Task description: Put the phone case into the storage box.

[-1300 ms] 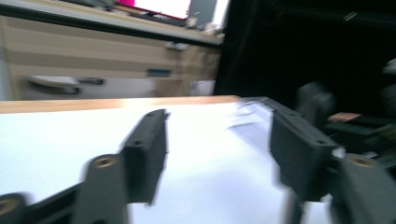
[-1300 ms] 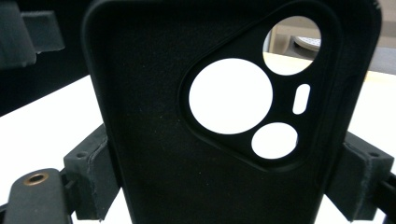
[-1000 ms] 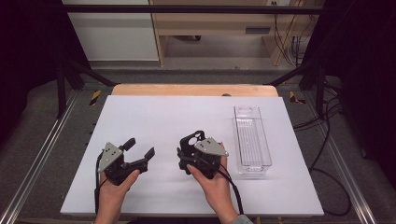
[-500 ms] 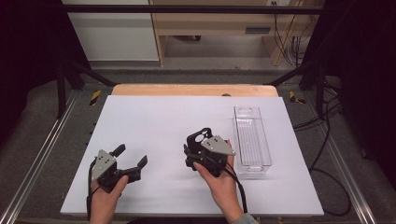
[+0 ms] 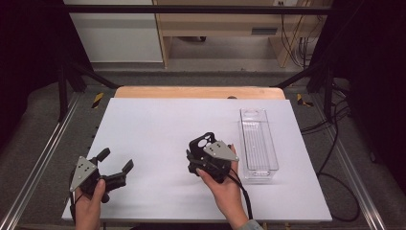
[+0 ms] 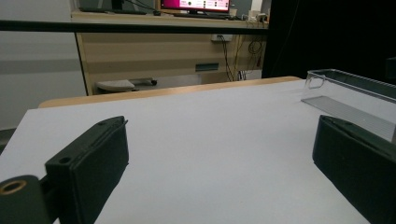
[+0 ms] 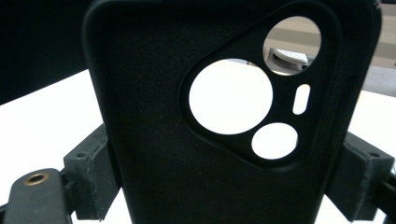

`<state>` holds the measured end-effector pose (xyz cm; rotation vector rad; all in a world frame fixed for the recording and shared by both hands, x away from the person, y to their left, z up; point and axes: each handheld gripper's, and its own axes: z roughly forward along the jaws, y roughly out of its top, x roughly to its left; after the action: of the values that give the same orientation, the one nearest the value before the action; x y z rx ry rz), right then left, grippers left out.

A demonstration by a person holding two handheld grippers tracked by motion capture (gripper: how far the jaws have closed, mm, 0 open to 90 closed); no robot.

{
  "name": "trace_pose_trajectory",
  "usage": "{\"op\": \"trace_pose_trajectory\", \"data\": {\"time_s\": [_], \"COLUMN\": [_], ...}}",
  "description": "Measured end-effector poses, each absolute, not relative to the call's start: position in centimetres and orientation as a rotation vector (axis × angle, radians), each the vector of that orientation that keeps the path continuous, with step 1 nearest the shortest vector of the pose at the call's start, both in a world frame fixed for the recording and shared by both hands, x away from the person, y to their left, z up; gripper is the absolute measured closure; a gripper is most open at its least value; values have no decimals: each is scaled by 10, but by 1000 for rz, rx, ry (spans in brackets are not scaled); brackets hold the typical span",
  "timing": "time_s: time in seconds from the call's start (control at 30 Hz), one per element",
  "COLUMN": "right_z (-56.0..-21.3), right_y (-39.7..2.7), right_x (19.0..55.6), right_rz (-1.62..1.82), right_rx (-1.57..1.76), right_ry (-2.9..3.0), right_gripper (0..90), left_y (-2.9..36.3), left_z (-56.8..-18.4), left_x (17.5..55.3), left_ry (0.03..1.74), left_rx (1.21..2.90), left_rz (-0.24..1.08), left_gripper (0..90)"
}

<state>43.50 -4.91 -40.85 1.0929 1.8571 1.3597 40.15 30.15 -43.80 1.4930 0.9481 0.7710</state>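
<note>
My right gripper (image 5: 200, 154) is shut on a black phone case (image 5: 203, 143) and holds it just above the white table (image 5: 167, 124), near the middle front. In the right gripper view the phone case (image 7: 154, 116) stands upright between the jaws, its camera cut-outs at the upper right. A clear plastic tray (image 5: 258, 143) lies empty to the right of that gripper. My left gripper (image 5: 115, 162) is open at the table's front left with nothing between its fingers (image 6: 88, 168). The clear tray (image 6: 355, 88) shows at the right of the left gripper view.
The table's wooden edge (image 5: 201, 92) runs along the back. Metal rails (image 5: 38, 163) flank the table on both sides, and cables (image 5: 335, 158) lie on the floor at the right. A desk with a monitor (image 6: 196, 4) stands behind the table.
My left gripper has drawn back toward the front left corner, staying open. The right gripper with the phone case has shifted slightly right, toward the tray.
</note>
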Motion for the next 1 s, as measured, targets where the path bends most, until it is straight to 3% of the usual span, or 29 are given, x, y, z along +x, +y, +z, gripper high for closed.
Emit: {"op": "trace_pose_trajectory", "data": {"time_s": [1.0], "right_z": [-382], "right_y": [-74], "right_x": [456], "right_rz": [1366], "right_rx": [1146], "right_ry": [1800], "right_gripper": [132], "left_y": [298], "left_z": [-444], "left_x": [409], "left_ry": [939], "left_rx": [1553], "left_rz": [779], "left_gripper": [38]}}
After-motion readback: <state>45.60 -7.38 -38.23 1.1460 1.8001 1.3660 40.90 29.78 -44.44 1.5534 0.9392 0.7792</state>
